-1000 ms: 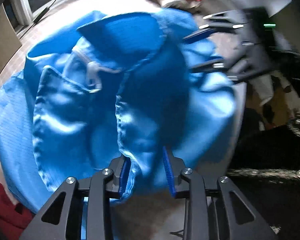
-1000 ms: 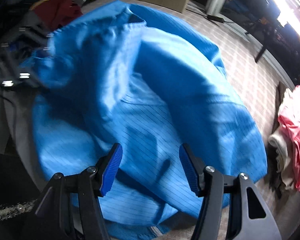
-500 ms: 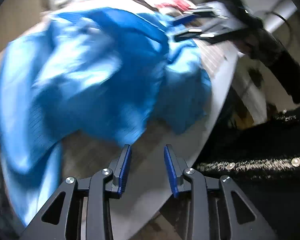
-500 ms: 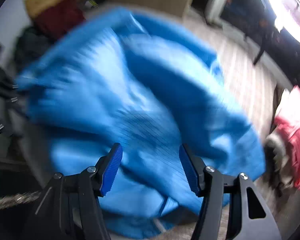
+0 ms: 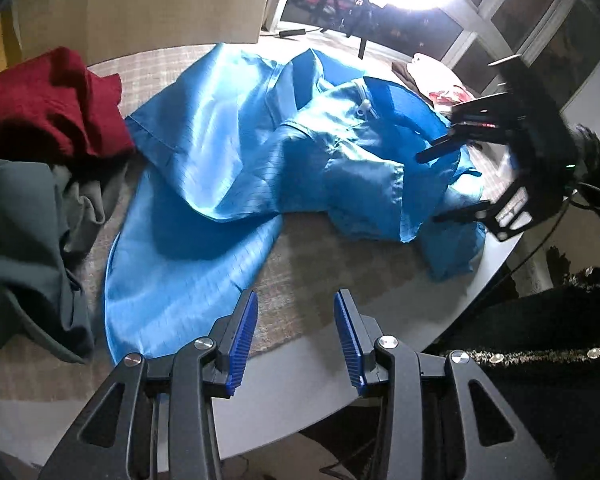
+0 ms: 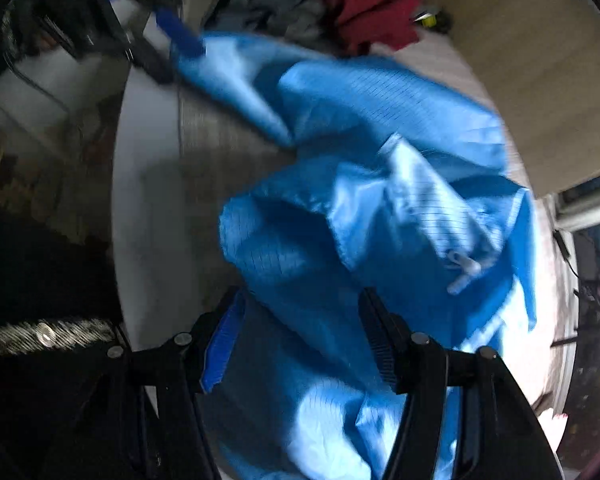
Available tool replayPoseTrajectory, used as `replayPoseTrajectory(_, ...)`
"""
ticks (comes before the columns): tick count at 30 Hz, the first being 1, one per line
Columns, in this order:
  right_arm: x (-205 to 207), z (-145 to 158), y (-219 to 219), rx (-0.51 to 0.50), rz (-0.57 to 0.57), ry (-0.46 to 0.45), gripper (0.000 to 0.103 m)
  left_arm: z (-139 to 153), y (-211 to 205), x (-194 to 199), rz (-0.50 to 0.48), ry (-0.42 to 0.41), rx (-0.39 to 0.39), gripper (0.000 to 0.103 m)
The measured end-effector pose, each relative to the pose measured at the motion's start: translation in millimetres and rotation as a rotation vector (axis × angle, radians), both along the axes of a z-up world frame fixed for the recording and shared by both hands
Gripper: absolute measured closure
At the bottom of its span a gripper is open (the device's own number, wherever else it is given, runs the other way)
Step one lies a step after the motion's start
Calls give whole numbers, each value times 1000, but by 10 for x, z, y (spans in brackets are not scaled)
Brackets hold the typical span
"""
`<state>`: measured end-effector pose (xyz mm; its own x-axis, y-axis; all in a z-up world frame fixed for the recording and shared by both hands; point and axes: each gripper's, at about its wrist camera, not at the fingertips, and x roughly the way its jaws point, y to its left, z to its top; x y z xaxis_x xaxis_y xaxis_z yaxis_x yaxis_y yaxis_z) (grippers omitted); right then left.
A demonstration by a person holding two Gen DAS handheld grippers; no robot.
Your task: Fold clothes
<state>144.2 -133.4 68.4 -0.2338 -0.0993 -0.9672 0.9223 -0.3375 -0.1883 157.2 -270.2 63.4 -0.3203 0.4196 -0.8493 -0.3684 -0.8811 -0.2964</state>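
Bright blue was shown by the garment (image 5: 236,152), shiny, and crossed by a fine dark grid of thin lines. A white zip pull (image 5: 363,107) was seen on it. Deep red was worn by the crumpled cloth (image 5: 52,100), dull grey-green by the one below it (image 5: 24,232). Blue ribbed pads were carried on the black left gripper (image 5: 294,344) and black right gripper (image 6: 300,344). A pale beige weave was shown on the table cover (image 5: 320,256).

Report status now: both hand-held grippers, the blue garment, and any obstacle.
Left hand-held gripper open, empty. Right hand-held gripper open over blue garment, which lies crumpled, unfolded. Red cloth and grey cloth piled alongside.
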Motion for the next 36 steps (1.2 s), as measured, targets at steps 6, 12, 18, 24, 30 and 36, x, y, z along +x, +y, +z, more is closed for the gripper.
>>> replayPoseTrajectory(6, -62, -167, -43, 40, 58, -50, 65, -16, -87, 3, 10, 2, -15, 65)
replayPoseTrajectory(12, -513, 257, 227, -128, -144, -91, 100, 8, -44, -40, 2, 17, -39, 65)
replayPoseTrajectory(18, -1361, 962, 1009, -335, -469, 40, 101, 87, 79, -207, -13, 55, -62, 65)
replayPoseTrajectory(24, -2042, 934, 1798, -324, -709, 124, 101, 262, 365, -571, -64, 124, -148, 65)
replayPoseTrajectory(30, -2044, 792, 1957, -344, -713, 75, 101, 606, 566, -1044, -151, 214, -255, 59)
replayPoseTrajectory(36, -1902, 637, 1798, -347, -665, 46, 101, 608, 516, -1743, -224, 209, -336, 40)
